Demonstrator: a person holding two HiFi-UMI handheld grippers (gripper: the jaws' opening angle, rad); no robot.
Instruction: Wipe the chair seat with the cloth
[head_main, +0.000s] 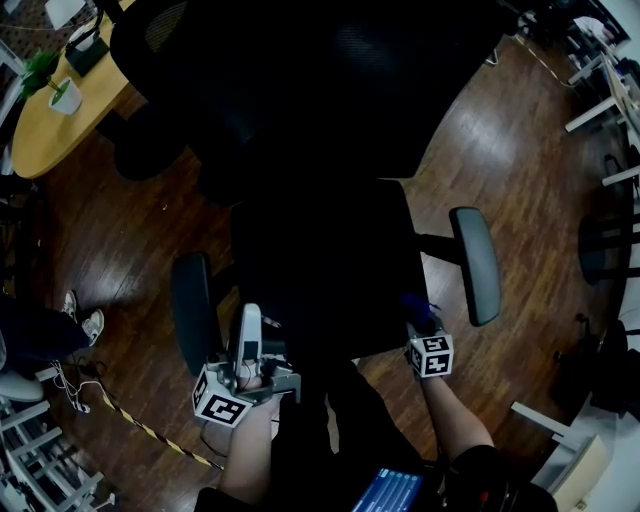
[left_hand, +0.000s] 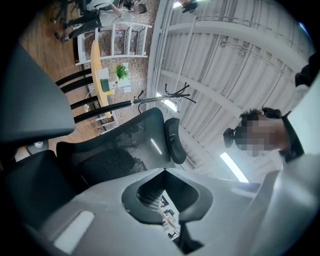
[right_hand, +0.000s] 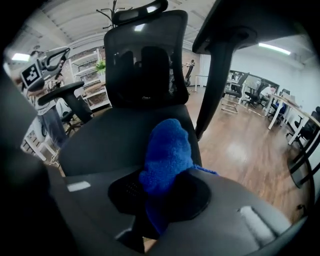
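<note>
A black office chair fills the head view, its seat (head_main: 320, 270) between a left armrest (head_main: 190, 310) and a right armrest (head_main: 475, 265). My right gripper (head_main: 425, 335) is at the seat's near right corner, shut on a blue cloth (head_main: 418, 305). In the right gripper view the cloth (right_hand: 167, 155) bulges out of the right gripper (right_hand: 165, 176), low over the seat (right_hand: 120, 140) and facing the mesh backrest (right_hand: 145, 60). My left gripper (head_main: 245, 365) hovers near the left armrest, off the seat. Tilted upward, the left gripper (left_hand: 165, 172) is shut with nothing in it, and its view shows the backrest (left_hand: 125, 145) and headrest (left_hand: 175, 140).
A round wooden table (head_main: 50, 135) with a potted plant (head_main: 62, 92) stands at the far left. A person's shoes (head_main: 82, 318) and a striped cable (head_main: 150, 430) lie on the wood floor at left. Other chair bases (head_main: 610, 240) and white desk legs (head_main: 600, 100) stand at right.
</note>
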